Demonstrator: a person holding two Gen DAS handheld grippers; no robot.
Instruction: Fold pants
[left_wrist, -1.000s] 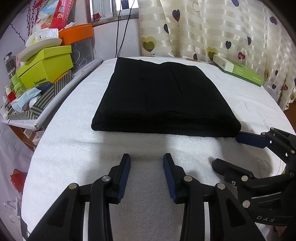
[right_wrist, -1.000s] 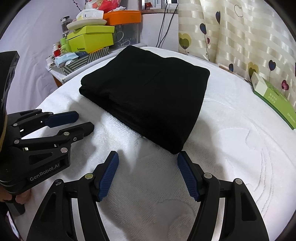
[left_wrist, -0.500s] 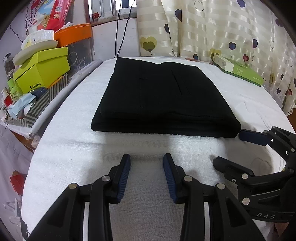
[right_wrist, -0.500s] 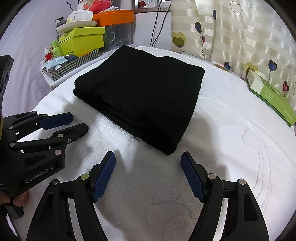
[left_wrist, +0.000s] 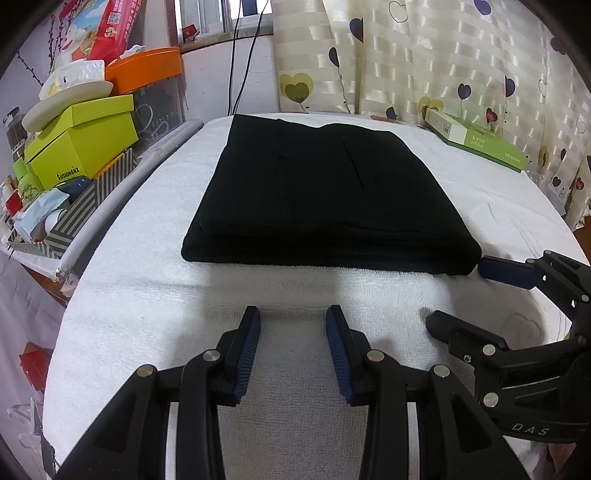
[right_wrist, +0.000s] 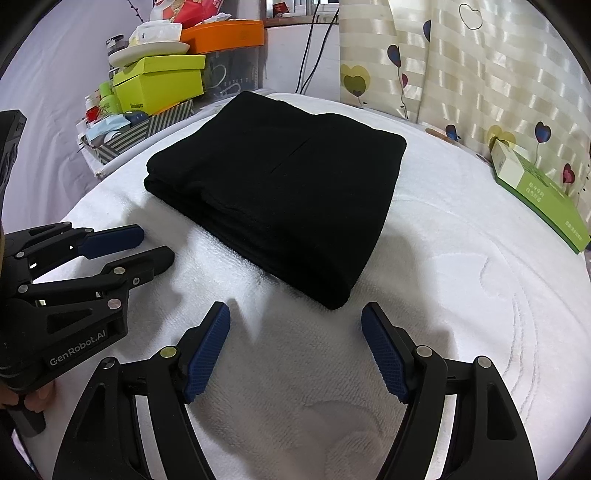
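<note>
On the far left, a cluttered side shelf is holding a lime green box (left_wrist: 83, 142) and an orange bin (left_wrist: 146, 70). Next to it, a white towel (left_wrist: 155, 295) is covering a round table. The black pants (left_wrist: 325, 195) are lying in the middle of the towel as a neat, thick rectangle of several stacked layers, edges lined up. The left gripper (left_wrist: 293, 325) is hovering over bare towel just in front of the pants, its jaws partly apart and holding nothing. To its right, the right gripper (right_wrist: 295, 321) is hovering near the pants' near corner, jaws spread wide, also empty. Neither is touching the cloth. At the far right, a flat green box (right_wrist: 539, 192) is resting by a heart-print curtain (left_wrist: 443, 62). The folding is looking finished, with at most a final tidy left.
</note>
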